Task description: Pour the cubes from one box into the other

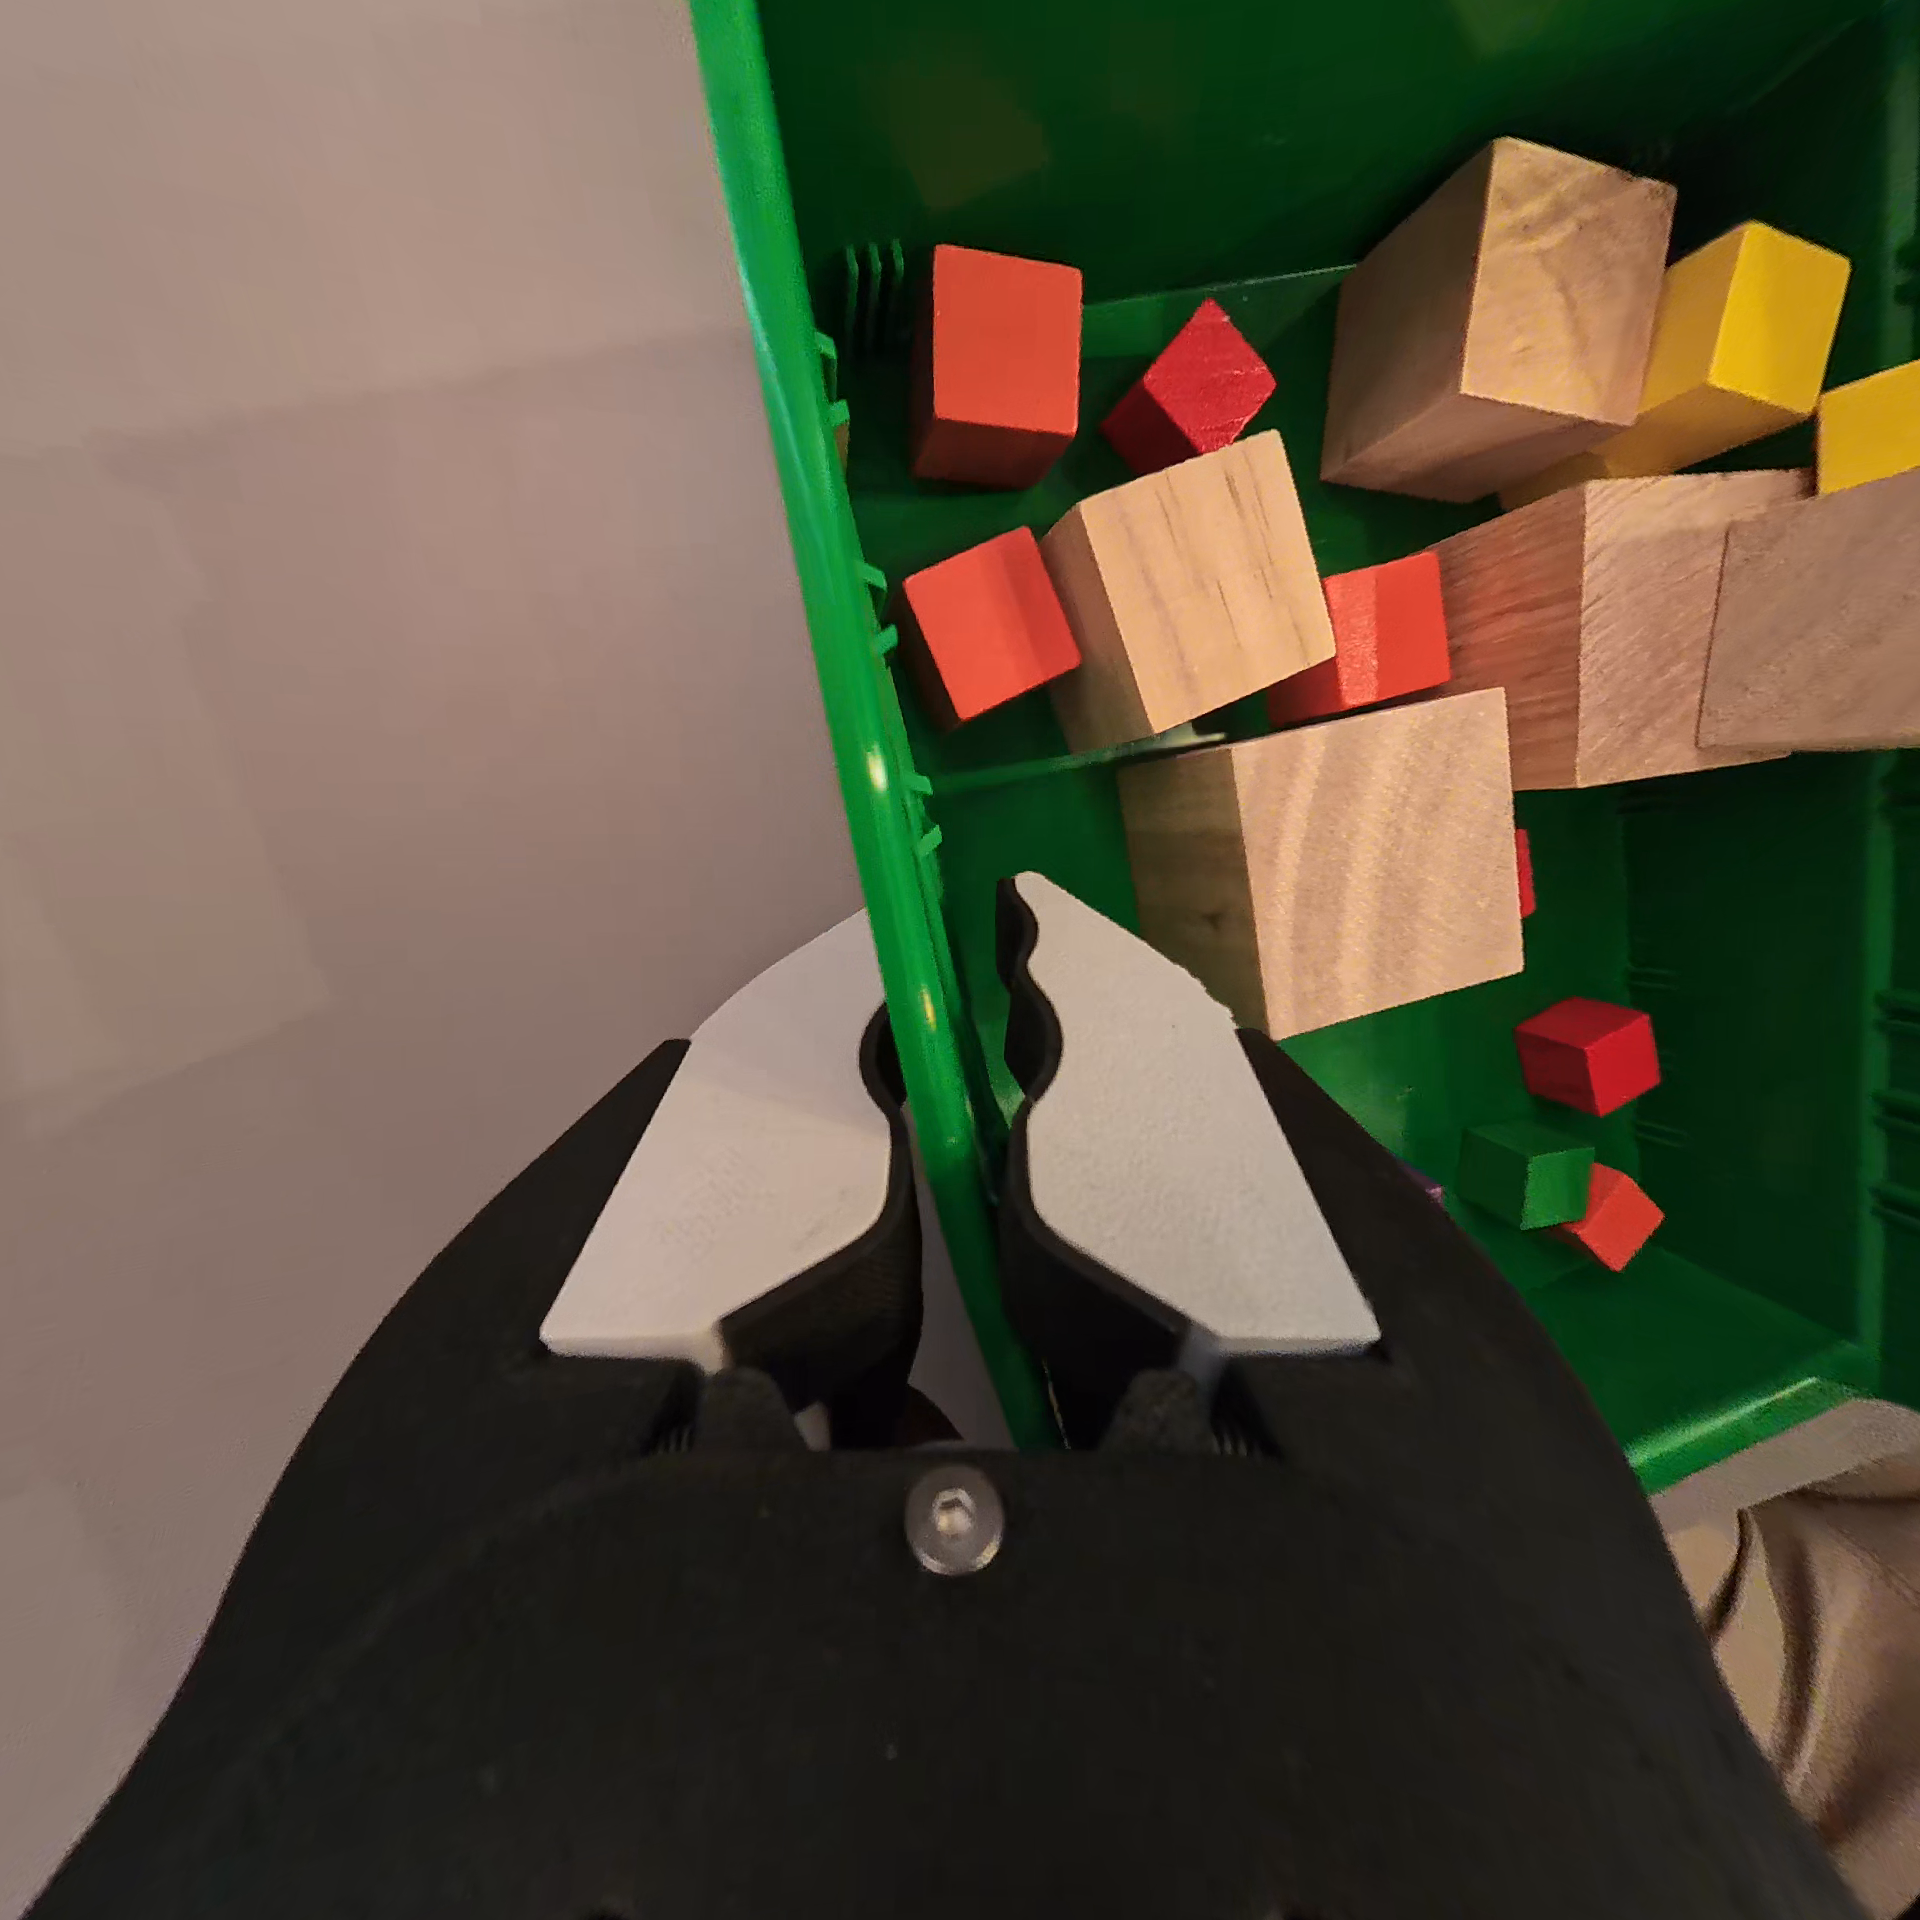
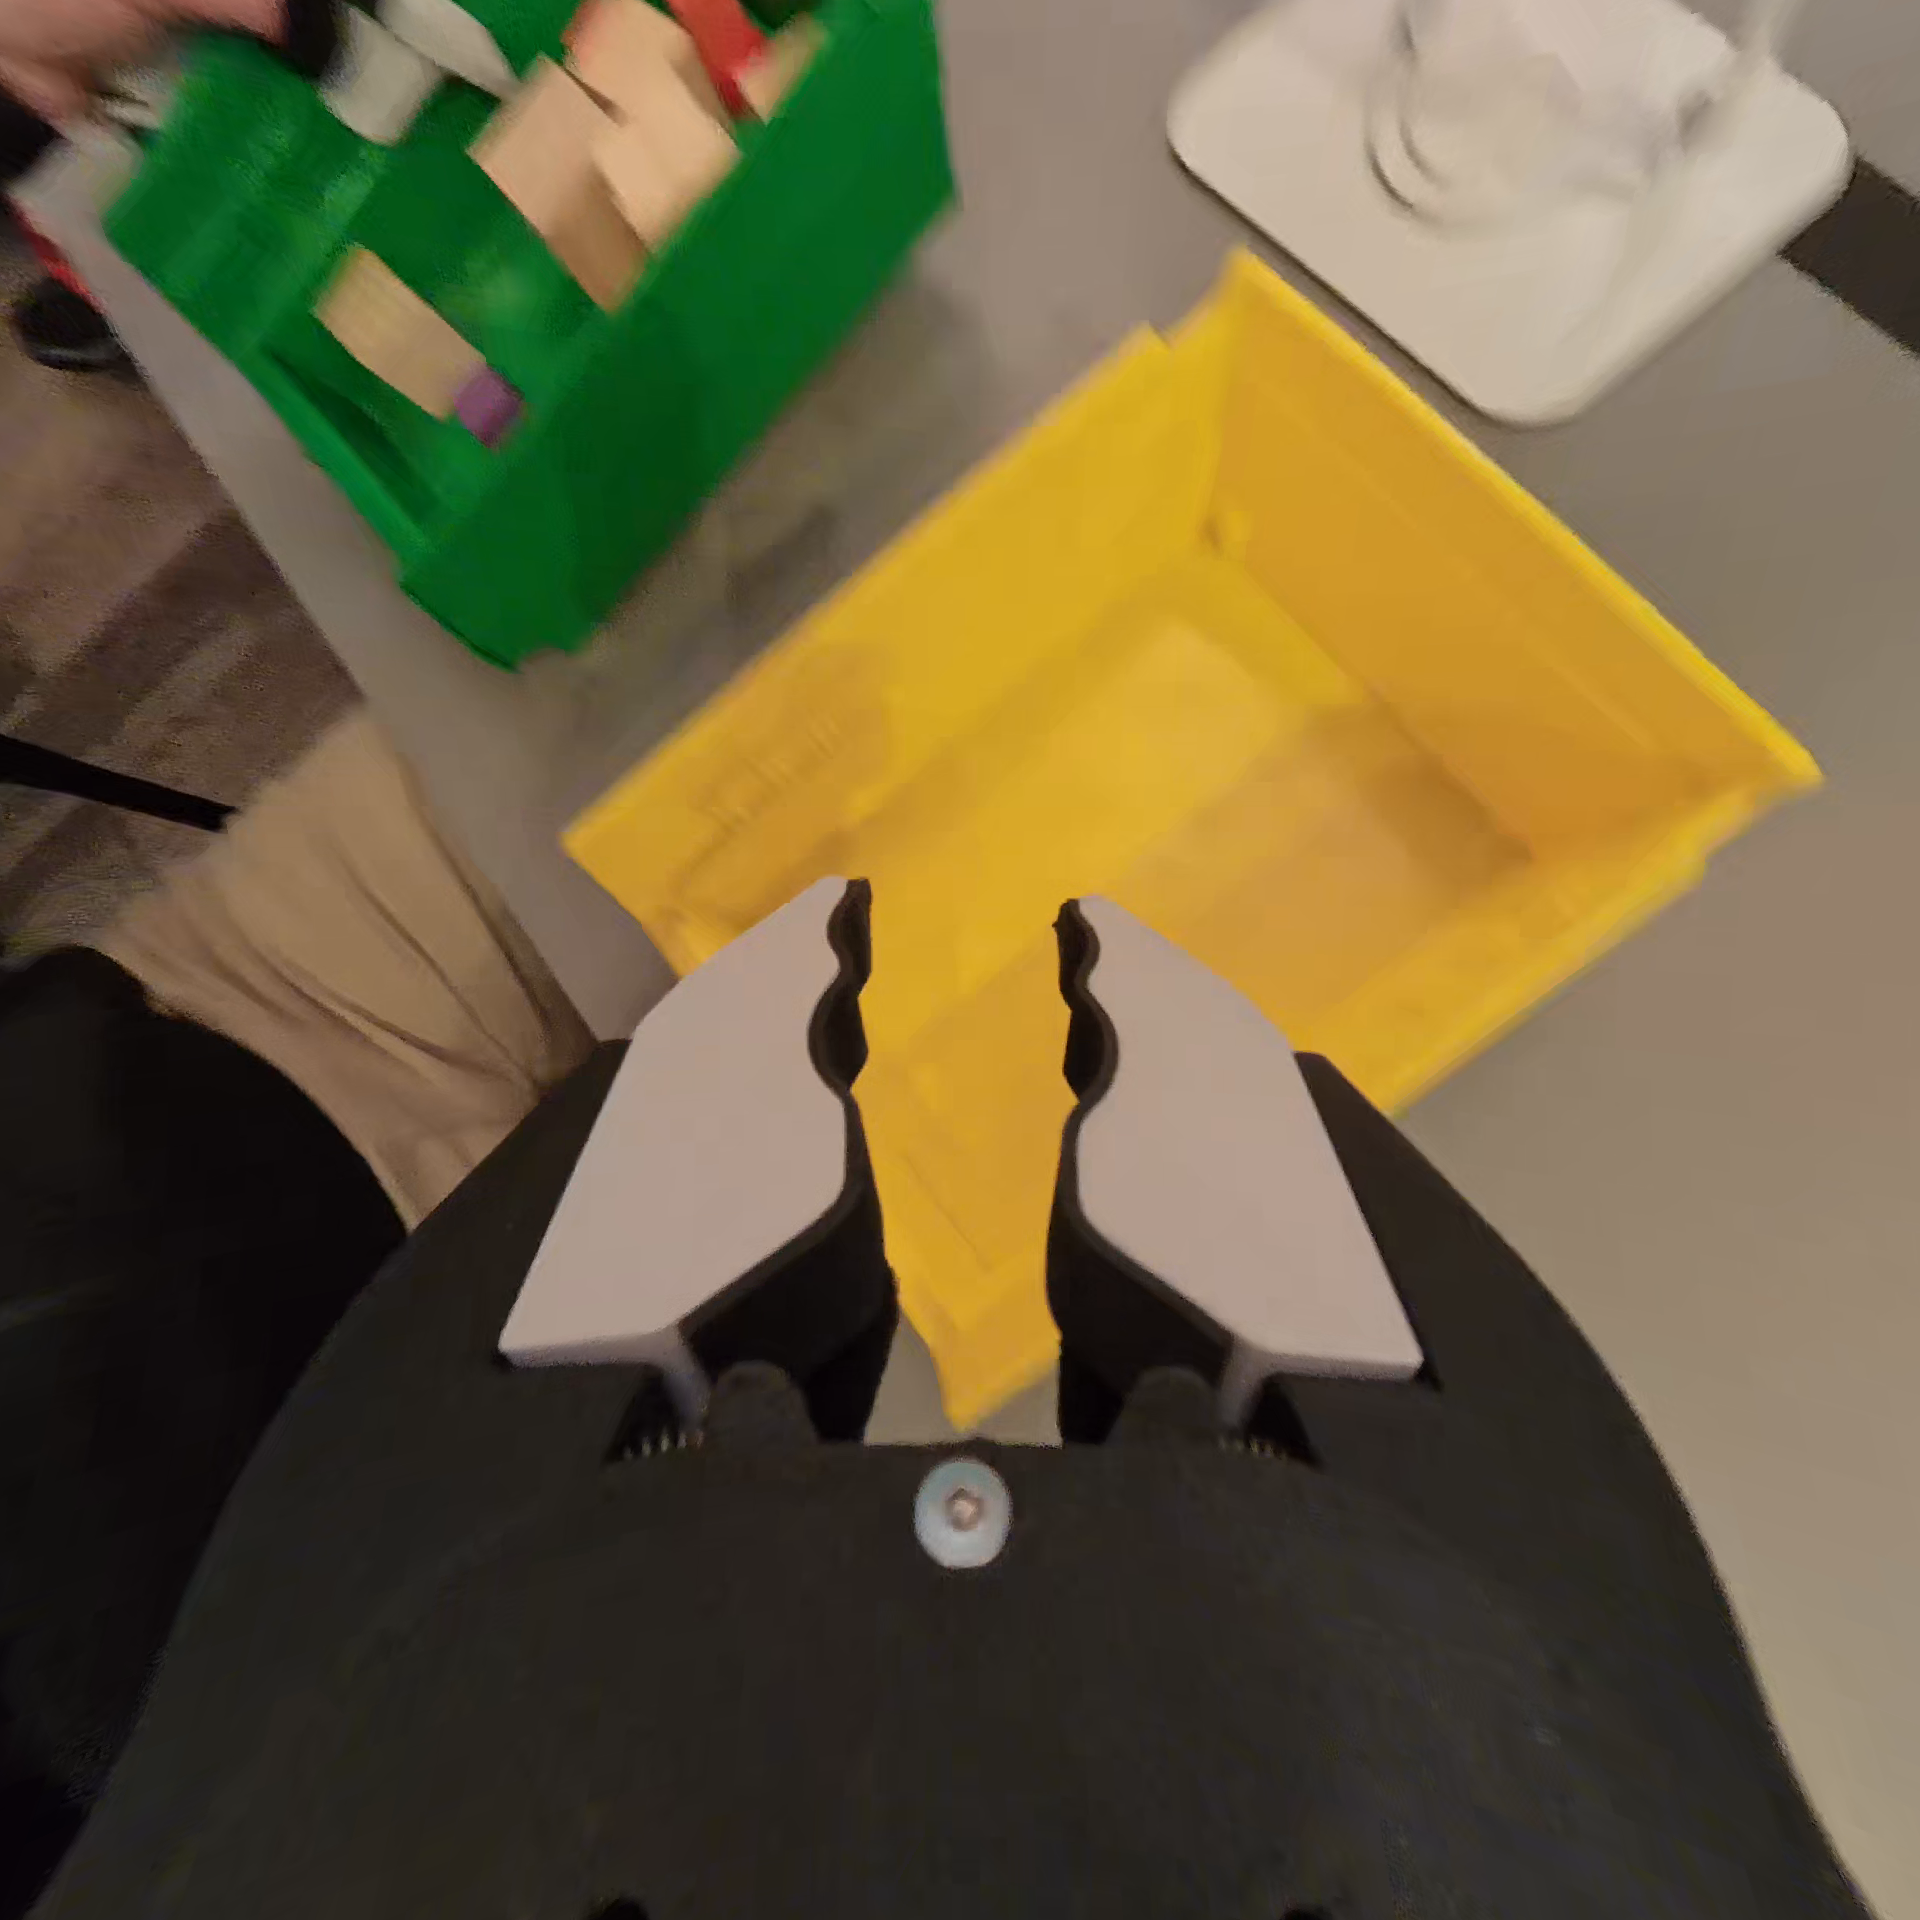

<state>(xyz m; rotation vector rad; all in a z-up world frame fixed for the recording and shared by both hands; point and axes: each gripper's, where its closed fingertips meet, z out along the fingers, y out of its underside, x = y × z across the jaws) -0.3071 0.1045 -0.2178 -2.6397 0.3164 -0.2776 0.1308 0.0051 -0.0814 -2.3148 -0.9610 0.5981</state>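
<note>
My left gripper point(image 1: 940, 935) is shut on the side wall of the green box point(image 1: 821, 436), one finger inside and one outside. The box holds several cubes: plain wooden ones point(image 1: 1340, 862), orange ones point(image 1: 997, 364), red ones point(image 1: 1195, 384), yellow ones point(image 1: 1745, 322) and a small green one point(image 1: 1522, 1169). In the right wrist view the green box point(image 2: 644, 416) is tilted at upper left, blurred, with wooden cubes point(image 2: 582, 177) and a purple one point(image 2: 486, 405) inside. The yellow box point(image 2: 1403, 582) lies empty on the grey table. My right gripper point(image 2: 961, 909) is open and empty above its near wall.
A white square tray point(image 2: 1299, 156) with a clear glass point(image 2: 1507, 104) stands on the table at the back right. A person's beige trouser leg point(image 2: 332, 935) and the floor show at the left, past the table's edge.
</note>
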